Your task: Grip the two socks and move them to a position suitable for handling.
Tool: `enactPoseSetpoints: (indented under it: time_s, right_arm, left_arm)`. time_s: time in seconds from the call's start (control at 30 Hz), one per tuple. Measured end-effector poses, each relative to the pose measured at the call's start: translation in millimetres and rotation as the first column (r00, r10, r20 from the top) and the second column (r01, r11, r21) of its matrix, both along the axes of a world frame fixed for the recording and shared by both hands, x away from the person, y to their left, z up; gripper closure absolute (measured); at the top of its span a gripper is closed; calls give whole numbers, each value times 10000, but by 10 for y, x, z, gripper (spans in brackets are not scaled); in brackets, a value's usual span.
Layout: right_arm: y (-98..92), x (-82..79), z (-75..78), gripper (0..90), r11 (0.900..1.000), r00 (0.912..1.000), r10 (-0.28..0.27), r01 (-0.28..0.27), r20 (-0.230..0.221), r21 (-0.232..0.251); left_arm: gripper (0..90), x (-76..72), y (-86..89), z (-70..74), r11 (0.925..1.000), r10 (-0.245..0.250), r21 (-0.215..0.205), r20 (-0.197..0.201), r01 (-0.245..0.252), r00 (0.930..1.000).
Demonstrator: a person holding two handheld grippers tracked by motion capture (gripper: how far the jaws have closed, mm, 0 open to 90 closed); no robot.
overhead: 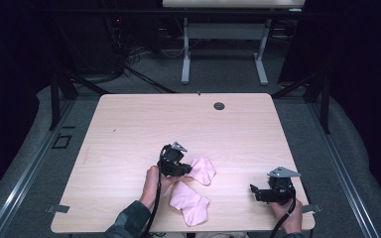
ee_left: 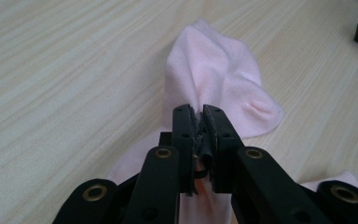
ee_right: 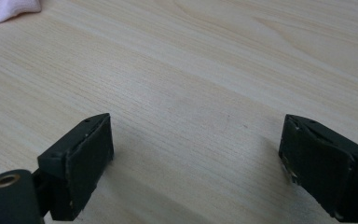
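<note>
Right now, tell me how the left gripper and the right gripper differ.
The left gripper has its jaws shut on a pink sock; the right gripper has its jaws wide apart with nothing between them. In the high view, the left gripper sits near the table's middle beside the second sock, while the right gripper rests near the table's front right corner, apart from both socks. Both are black, hand-held, and trail a cable.

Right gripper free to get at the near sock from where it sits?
Probably yes. The right gripper is open and empty, and bare table lies between it and the near sock; the left gripper holds the other sock.
</note>
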State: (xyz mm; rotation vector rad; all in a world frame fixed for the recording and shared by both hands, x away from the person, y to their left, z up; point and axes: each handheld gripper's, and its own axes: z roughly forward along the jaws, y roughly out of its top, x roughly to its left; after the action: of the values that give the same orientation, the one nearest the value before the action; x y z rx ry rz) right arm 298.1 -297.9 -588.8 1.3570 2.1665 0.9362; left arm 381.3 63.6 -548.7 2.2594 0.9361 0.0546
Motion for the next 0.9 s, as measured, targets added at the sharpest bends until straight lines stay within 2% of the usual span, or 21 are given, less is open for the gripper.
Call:
enactPoseSetpoints:
  time_s: [0.07, 0.13, 0.2, 0.23, 0.33, 0.43, 0.5, 0.6, 0.67, 0.8, 0.9]
  right_arm:
    - [0, 0, 0, 93, 10000, 10000, 0, 0, -5, 0]
    - [1, 0, 0, 93, 10000, 10000, -7, 7, 2, 6]
    - [0, 0, 1, 93, 10000, 10000, -7, 7, -7, -5]
    - [3, 0, -3, 93, 10000, 10000, -27, 27, 25, 45]
    - [3, 0, -2, 94, 10000, 10000, -30, 30, 12, 39]
    - [3, -1, 0, 95, 10000, 10000, -38, 38, 1, 39]
    - [3, -2, 1, 96, 10000, 10000, -91, 91, -9, 34]
    - [4, 5, 12, 75, 9999, 9998, -107, 106, -148, -15]
    - [16, 14, 16, 40, 9998, 9994, -178, 178, -309, -8]
    - [105, -43, 105, 31, 9988, 9991, -113, 132, -403, 466]
    - [246, -101, 220, 22, 9954, 9990, 163, -124, -413, 945]
  left_arm:
    - [827, 8, -1, -20, 9998, -41, 208, 62, 40, 10000]
    - [812, 16, -10, -42, 9997, 43, 233, 76, -45, 10000]
    - [758, 32, -9, -57, 9996, 90, 267, 106, -92, 9999]
    - [718, 39, -7, -59, 9994, 136, 306, 115, -140, 9998]
    - [525, 38, 1, -47, 9989, 385, 248, 317, -393, 9988]
    - [350, 10, 37, 3, 9984, 510, 230, 628, -525, 9967]
    - [241, -37, 78, 58, 9973, 618, 345, 911, -652, 9939]
    - [150, -116, 153, 117, 9959, 771, 372, 1300, -826, 9885]
    - [143, -182, 225, 147, 9954, 841, 334, 1541, -903, 9845]
    - [57, -303, 403, 177, 9918, 1119, 413, 1814, -1212, 9770]
    - [15, -393, 529, 171, 9884, 1423, 235, 1962, -1498, 9702]
